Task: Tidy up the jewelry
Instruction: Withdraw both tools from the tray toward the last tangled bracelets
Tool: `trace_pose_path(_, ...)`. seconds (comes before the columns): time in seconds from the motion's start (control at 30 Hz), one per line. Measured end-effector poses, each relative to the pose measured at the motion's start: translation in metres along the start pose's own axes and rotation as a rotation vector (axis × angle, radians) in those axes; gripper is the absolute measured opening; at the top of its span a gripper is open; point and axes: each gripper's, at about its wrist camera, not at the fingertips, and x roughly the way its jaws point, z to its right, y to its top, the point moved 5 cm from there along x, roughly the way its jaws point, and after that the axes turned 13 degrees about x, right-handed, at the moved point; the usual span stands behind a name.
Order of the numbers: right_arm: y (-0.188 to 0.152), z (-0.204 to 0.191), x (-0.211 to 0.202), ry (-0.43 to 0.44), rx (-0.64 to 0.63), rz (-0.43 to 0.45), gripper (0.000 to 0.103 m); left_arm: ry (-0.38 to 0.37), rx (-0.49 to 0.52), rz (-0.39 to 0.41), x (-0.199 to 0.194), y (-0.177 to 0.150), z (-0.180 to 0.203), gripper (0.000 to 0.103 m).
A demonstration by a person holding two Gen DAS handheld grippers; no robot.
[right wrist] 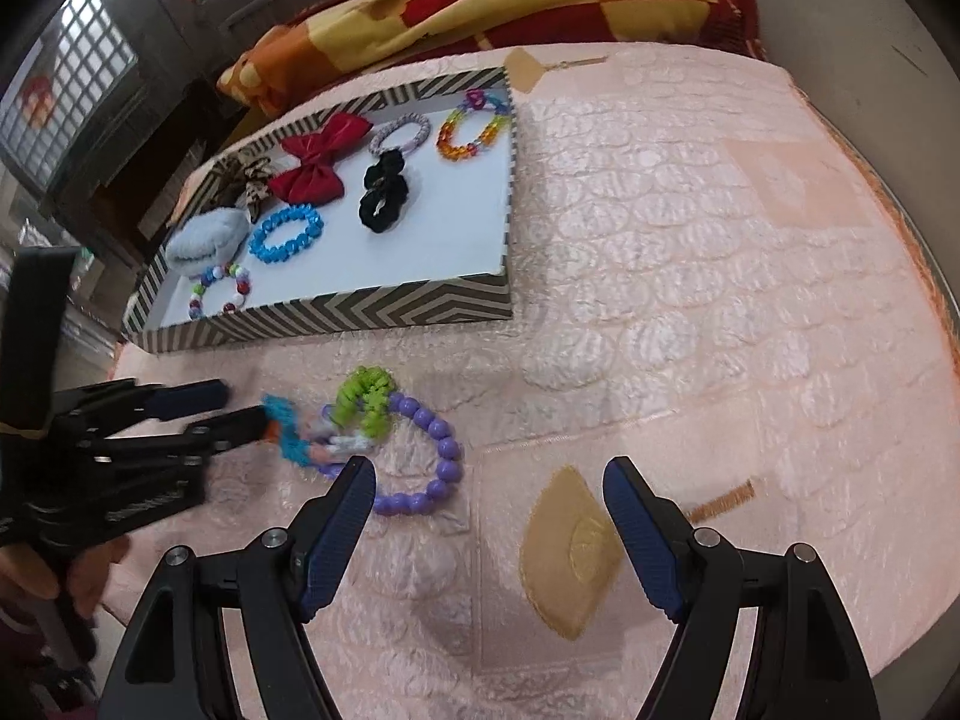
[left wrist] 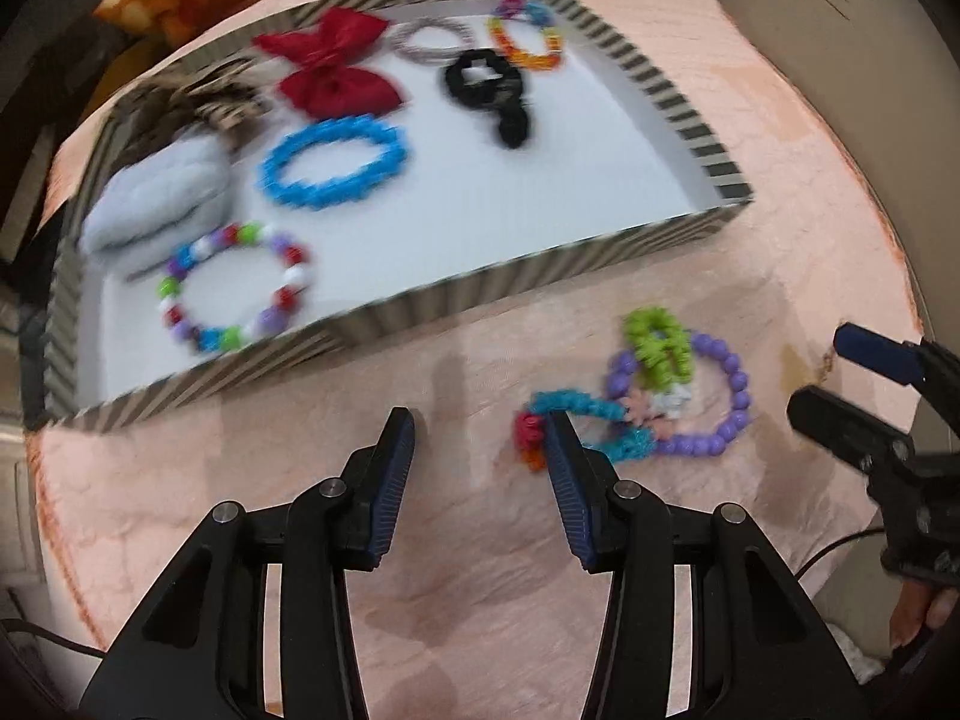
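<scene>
We are reaching for the tangled bracelets (left wrist: 636, 396) lying outside the striped tray (left wrist: 384, 312). Both tongs are gaping, gripping nothing: the left gripper (left wrist: 480, 426) just beside the teal loop (left wrist: 576, 405), the right gripper (right wrist: 489, 474) near the purple beads (right wrist: 432, 456). We are aiming to pinch one strand only.

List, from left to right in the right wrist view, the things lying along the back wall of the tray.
Leopard-print scrunchie → red bow → silver scrunchie → rainbow bracelet.
</scene>
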Motion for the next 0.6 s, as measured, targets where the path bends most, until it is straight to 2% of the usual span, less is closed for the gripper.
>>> trace_pose_path(0.13, 0.002, -0.009, 0.012, -0.015, -0.056, -0.013, 0.076, 0.037, -0.042, -0.025, -0.005, -0.018, -0.021, 0.045)
trace_pose_path(0.23, 0.004, -0.012, 0.021, -0.057, -0.092, -0.021, 0.076, 0.007, -0.061, -0.004, -0.013, -0.022, -0.028, 0.045)
trace_pose_path(0.3, 0.006, -0.012, 0.024, -0.053, -0.092, -0.029, 0.076, -0.028, -0.065, 0.035, -0.022, -0.019, -0.027, 0.045)
trace_pose_path(0.43, 0.005, -0.014, 0.030, -0.071, -0.111, -0.039, 0.076, -0.071, -0.010, 0.064, -0.028, -0.010, -0.014, 0.045)
trace_pose_path(0.6, 0.003, -0.014, 0.034, -0.071, -0.109, -0.054, 0.076, -0.071, 0.095, -0.019, -0.010, -0.004, 0.012, 0.045)
